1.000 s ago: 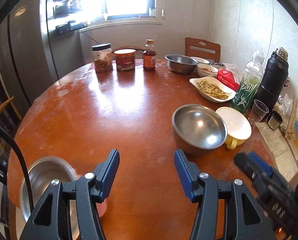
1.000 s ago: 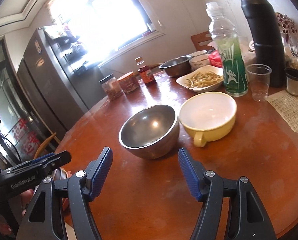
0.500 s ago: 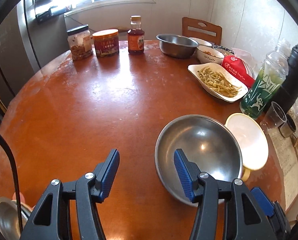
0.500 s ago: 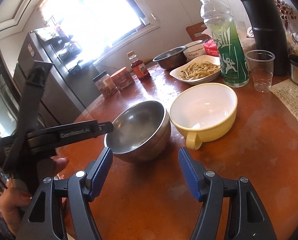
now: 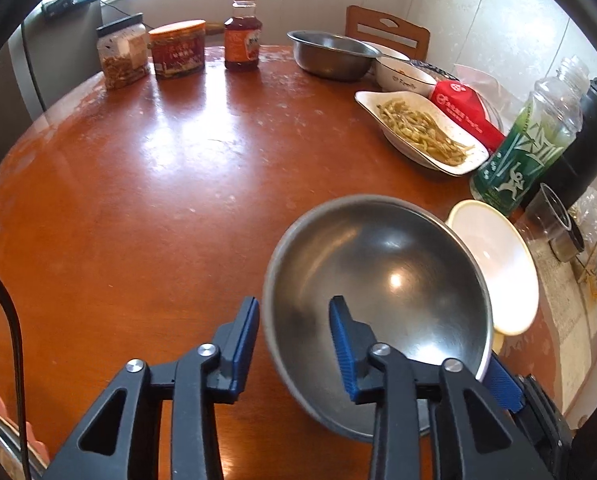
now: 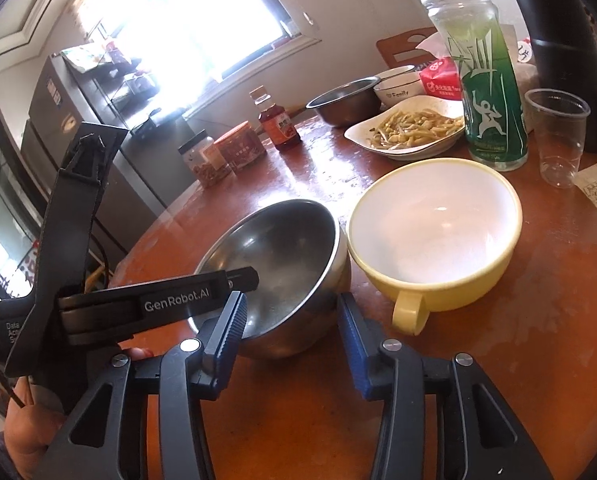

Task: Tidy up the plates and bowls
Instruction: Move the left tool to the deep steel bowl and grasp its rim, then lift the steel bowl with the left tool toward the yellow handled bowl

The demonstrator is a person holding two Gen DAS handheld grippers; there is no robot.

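An empty steel bowl [image 5: 382, 284] stands on the round wooden table [image 5: 146, 184], touching a yellow handled bowl [image 5: 494, 264] with a white inside. My left gripper [image 5: 294, 320] is open and straddles the steel bowl's near-left rim, one finger inside and one outside. In the right wrist view my right gripper [image 6: 290, 320] is open, just in front of the steel bowl [image 6: 282, 264]; the yellow bowl [image 6: 434, 232] sits to its right. The left gripper's finger [image 6: 202, 296] reaches into the steel bowl from the left.
At the back stand a second steel bowl [image 5: 330, 54], white bowls [image 5: 404, 76], a dish of vegetables [image 5: 422, 132], jars [image 5: 176, 48] and a sauce bottle [image 5: 241, 32]. A green bottle [image 5: 526, 144], black flask [image 5: 590, 128] and plastic cup [image 6: 558, 136] line the right edge.
My left gripper has moved forward and right to the steel bowl, and its jaws have narrowed around the rim. My right gripper has moved closer to the two bowls.
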